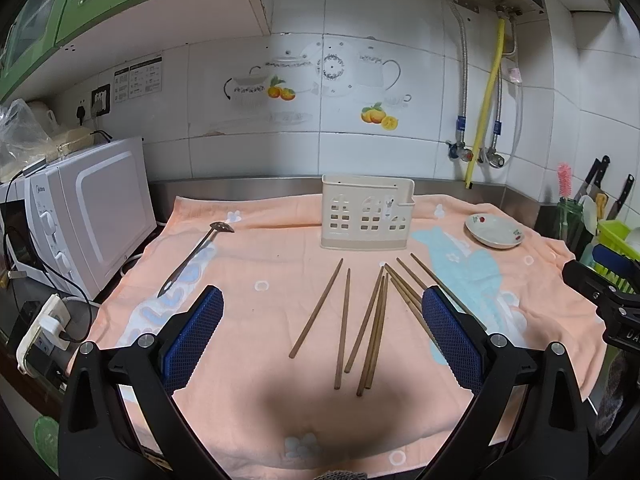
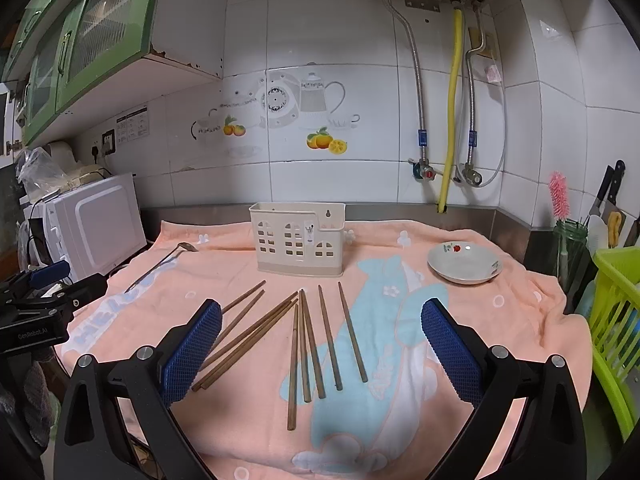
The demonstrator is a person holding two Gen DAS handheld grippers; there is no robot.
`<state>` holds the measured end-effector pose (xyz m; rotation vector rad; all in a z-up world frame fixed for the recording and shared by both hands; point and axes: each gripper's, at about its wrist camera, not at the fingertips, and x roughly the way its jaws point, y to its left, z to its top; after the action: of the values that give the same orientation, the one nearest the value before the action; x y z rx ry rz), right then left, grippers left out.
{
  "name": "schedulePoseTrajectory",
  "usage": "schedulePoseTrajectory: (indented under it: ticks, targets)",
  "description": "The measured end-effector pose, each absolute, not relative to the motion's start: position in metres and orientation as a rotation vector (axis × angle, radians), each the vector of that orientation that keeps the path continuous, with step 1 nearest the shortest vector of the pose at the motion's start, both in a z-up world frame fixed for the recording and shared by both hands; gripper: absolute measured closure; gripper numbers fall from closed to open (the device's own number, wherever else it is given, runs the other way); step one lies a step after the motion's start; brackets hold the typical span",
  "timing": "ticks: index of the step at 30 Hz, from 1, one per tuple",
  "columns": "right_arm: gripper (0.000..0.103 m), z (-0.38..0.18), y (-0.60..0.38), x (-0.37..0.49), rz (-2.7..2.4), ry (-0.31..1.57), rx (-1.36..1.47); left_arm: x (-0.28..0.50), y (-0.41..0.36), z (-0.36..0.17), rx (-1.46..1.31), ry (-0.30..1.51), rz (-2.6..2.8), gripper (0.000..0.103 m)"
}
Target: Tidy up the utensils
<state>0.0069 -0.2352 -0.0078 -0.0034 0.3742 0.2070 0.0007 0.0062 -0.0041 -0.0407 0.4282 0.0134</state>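
Several wooden chopsticks (image 1: 376, 328) lie loose on a peach towel (image 1: 260, 408), also in the right wrist view (image 2: 308, 344). A cream utensil holder (image 1: 366, 212) stands upright behind them, seen too in the right wrist view (image 2: 298, 238). A metal spoon (image 1: 196, 254) lies at the left, also in the right wrist view (image 2: 160, 264). My left gripper (image 1: 322, 320) is open and empty above the chopsticks. My right gripper (image 2: 320, 336) is open and empty above them too.
A small white dish (image 1: 494, 231) sits at the right of the towel (image 2: 464, 263). A white microwave (image 1: 84, 216) stands at the left. A green rack (image 2: 616, 320), a jar with a pink brush (image 2: 568, 240) and knives stand at the right. Tiled wall with pipes behind.
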Motion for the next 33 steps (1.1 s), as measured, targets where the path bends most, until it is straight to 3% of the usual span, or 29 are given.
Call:
schedulePoseTrajectory:
  ticks: [33]
  targets:
    - [0.006, -0.043, -0.229, 0.044, 0.222, 0.491, -0.025, 0.038, 0.012, -0.039, -0.056, 0.552, -0.004, 0.005]
